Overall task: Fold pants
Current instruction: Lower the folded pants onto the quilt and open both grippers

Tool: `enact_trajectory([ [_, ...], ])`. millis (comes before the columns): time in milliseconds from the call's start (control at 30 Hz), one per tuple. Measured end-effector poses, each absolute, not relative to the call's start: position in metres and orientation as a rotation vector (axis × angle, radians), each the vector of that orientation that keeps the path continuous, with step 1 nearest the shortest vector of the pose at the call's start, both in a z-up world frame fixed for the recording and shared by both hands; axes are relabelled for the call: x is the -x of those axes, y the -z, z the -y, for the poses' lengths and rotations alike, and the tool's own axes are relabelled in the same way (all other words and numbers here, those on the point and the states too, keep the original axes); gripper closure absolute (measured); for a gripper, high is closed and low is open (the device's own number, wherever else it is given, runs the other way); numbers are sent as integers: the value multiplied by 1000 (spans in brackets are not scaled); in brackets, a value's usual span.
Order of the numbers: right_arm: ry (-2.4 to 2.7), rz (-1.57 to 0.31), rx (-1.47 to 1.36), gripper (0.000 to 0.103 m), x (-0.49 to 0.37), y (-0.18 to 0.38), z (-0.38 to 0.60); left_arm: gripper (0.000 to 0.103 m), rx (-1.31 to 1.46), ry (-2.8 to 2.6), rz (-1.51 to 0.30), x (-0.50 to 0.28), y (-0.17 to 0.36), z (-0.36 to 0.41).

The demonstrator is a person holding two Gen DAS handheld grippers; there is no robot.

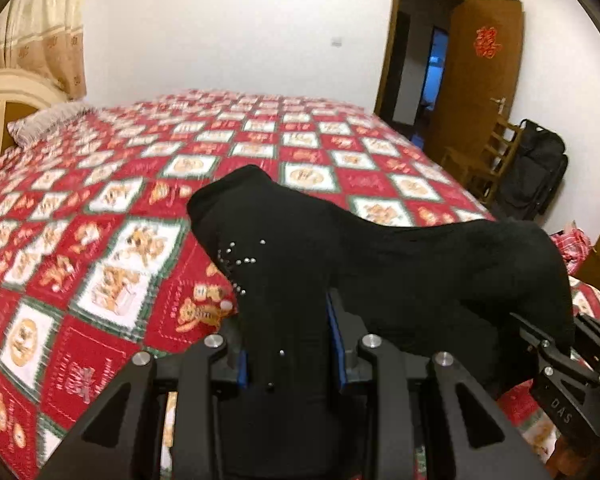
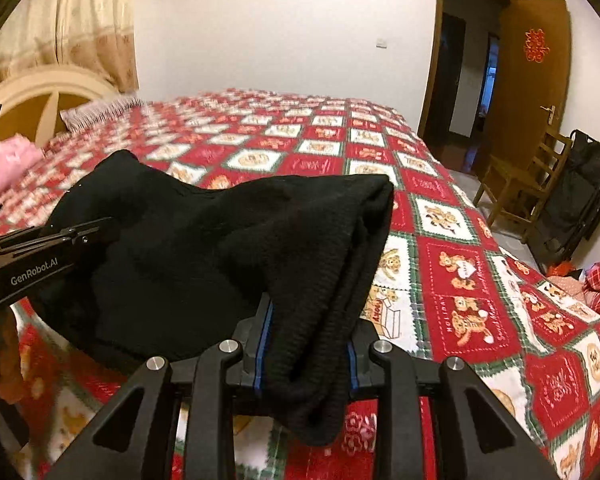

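The black pants (image 1: 380, 264) hang bunched between my two grippers, lifted above the bed. My left gripper (image 1: 292, 344) is shut on one end of the pants, the part with small shiny studs (image 1: 240, 260). My right gripper (image 2: 308, 344) is shut on the other end of the pants (image 2: 220, 248), where ribbed folded layers drape over its fingers. The right gripper shows at the right edge of the left wrist view (image 1: 560, 360). The left gripper shows at the left edge of the right wrist view (image 2: 40, 256). The fingertips are hidden by cloth.
The bed has a red, white and green patchwork quilt (image 1: 140, 200), with a headboard (image 2: 40, 96) and pillow (image 2: 100, 112) at far left. A wooden chair (image 2: 520, 180), a black bag (image 2: 580, 208) and an open brown door (image 2: 528, 80) stand at right.
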State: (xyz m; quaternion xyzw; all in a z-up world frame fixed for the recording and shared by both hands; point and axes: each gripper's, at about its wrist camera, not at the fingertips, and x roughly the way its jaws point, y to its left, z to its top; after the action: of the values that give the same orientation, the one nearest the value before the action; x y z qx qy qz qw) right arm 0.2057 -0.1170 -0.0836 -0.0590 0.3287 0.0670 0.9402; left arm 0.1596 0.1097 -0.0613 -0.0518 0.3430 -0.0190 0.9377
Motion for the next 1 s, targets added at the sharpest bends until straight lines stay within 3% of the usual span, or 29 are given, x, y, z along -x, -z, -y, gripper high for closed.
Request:
enact_trajectory([
  [300,-83,-720,170,69,-224,106,117,67,129,11,-789,-172,92,-110],
  [367,-76,-725,172,63,-225,107,118,65,124,14,-797,-174,92,-111],
  [467,-46,-749,172,45,-225,107,119,55,96,0,-812,-176,94,-109],
  [533,-41,-766,144,41,-220,105,122,41,75,-13,-816,-175,92,-111],
  [633,-18,-796,50,41,-207,99,133,31,18,-46,-813,-169,86,-113],
  [867,27,-837,-315,40,-145,92,142,29,-86,-56,-764,-137,67,-100],
  [1000,19,-844,-373,40,-116,92,138,13,-142,-13,-709,-105,50,-84],
])
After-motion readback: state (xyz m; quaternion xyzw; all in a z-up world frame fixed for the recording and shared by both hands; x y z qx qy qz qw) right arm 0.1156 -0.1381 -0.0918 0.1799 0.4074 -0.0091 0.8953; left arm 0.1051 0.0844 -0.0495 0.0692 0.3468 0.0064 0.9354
